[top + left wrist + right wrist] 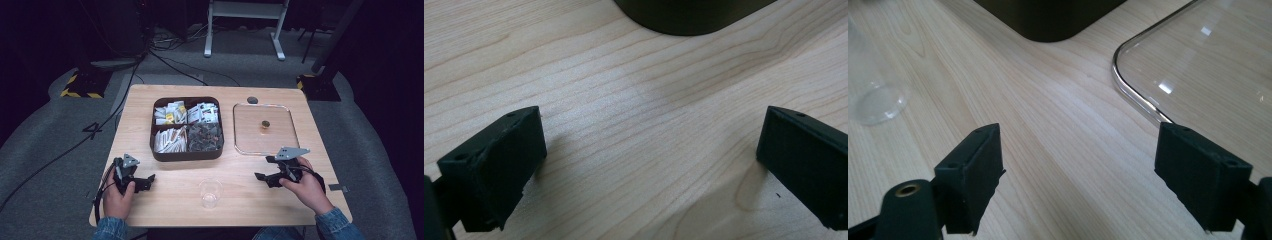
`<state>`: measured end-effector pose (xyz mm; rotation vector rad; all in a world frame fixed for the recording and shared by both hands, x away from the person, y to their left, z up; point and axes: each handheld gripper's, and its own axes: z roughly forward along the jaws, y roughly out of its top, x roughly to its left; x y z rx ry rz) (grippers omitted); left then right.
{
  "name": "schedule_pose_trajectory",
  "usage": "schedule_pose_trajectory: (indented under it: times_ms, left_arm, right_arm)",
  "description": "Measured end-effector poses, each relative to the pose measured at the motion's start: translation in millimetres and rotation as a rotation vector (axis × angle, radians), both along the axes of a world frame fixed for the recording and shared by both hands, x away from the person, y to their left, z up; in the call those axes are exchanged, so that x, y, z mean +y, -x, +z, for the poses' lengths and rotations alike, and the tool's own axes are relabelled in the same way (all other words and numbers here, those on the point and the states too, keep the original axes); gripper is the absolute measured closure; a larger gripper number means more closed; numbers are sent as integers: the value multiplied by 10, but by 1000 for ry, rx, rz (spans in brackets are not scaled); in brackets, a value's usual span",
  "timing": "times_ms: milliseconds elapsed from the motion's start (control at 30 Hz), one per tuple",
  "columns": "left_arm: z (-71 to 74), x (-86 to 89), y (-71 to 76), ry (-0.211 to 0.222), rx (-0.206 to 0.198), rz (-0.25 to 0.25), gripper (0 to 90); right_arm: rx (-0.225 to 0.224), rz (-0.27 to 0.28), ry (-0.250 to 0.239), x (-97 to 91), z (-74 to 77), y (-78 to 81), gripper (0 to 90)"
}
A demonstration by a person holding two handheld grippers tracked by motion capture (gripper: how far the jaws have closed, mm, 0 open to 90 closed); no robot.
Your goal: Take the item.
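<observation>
Bare table (250,192) lies around the cup (210,192) (mid-front), bounded behind by box (187,128) and lid (264,129).

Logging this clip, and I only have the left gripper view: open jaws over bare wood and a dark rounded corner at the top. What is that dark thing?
Observer: A corner of the dark tray, four compartments holding packets.
Operator: Anything else on the table?
Observer: A clear plastic cup, standing upright near the front edge, between the hands.
Operator: And the right gripper?
Observer: The right gripper is open, holding nothing, beside a clear glass lid with a small gold knob.
</observation>
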<state>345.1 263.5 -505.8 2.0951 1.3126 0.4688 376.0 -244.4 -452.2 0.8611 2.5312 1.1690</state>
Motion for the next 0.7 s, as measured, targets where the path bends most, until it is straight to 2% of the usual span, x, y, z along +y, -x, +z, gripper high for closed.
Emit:
schedule_pose_trajectory:
  times_ms: [200, 467, 567, 700]
  left_arm:
    - [0, -2, -8, 2, 3, -1, 0]
    - [-1, -31, -13, 2, 0, 27, 0]
    - [-2, -30, -13, 4, 0, 26, 0]
    - [-2, -31, -12, 3, -1, 27, 0]
  right_arm:
    - [-39, 18, -5, 116, 196, -59, 203]
    - [-28, 48, -18, 334, 319, -197, 202]
    - [-37, 61, 0, 408, 357, -266, 199]
    - [-48, 81, 1, 501, 449, -351, 199]
